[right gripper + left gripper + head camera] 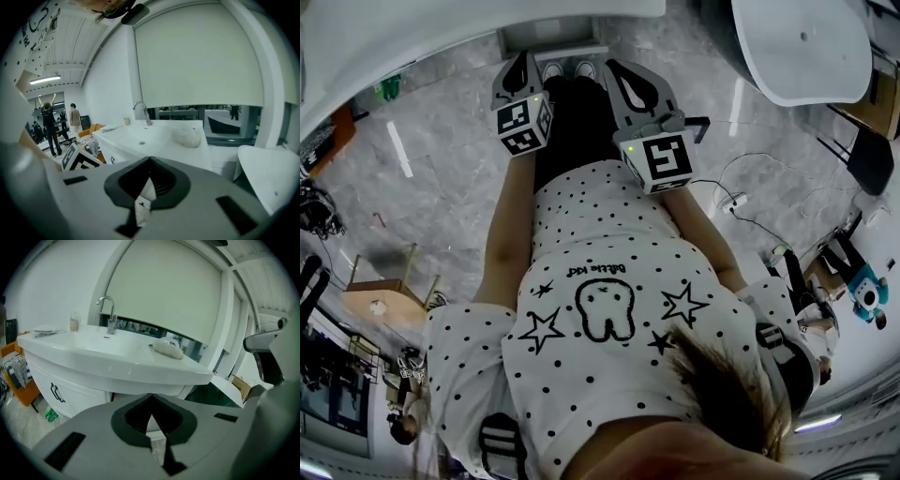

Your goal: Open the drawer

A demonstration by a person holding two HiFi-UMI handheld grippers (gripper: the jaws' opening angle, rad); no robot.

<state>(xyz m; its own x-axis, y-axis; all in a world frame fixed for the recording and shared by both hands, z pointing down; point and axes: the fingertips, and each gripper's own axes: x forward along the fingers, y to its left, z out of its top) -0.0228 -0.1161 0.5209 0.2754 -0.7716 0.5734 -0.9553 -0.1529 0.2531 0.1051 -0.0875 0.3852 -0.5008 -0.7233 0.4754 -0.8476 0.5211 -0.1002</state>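
Note:
A white vanity (117, 366) with a basin and a chrome tap (108, 315) stands ahead of me. Its cabinet front carries a small black handle (56, 392) and looks closed. My left gripper (151, 395) is shut and empty, held in the air short of the vanity's front edge. My right gripper (150, 159) is likewise shut on nothing and faces the same vanity (154, 140) from the right. In the head view both grippers (523, 58) (614, 67) point away from the person's body toward the vanity's white edge (441, 28). A white cloth (168, 348) lies on the counter.
An orange chair (23, 390) and a green bottle (50, 414) sit left of the vanity. A white tub (802, 42) stands at the upper right, with cables (750, 202) on the marble floor. A wooden stool (380, 295) is at left. People (49, 124) stand far off.

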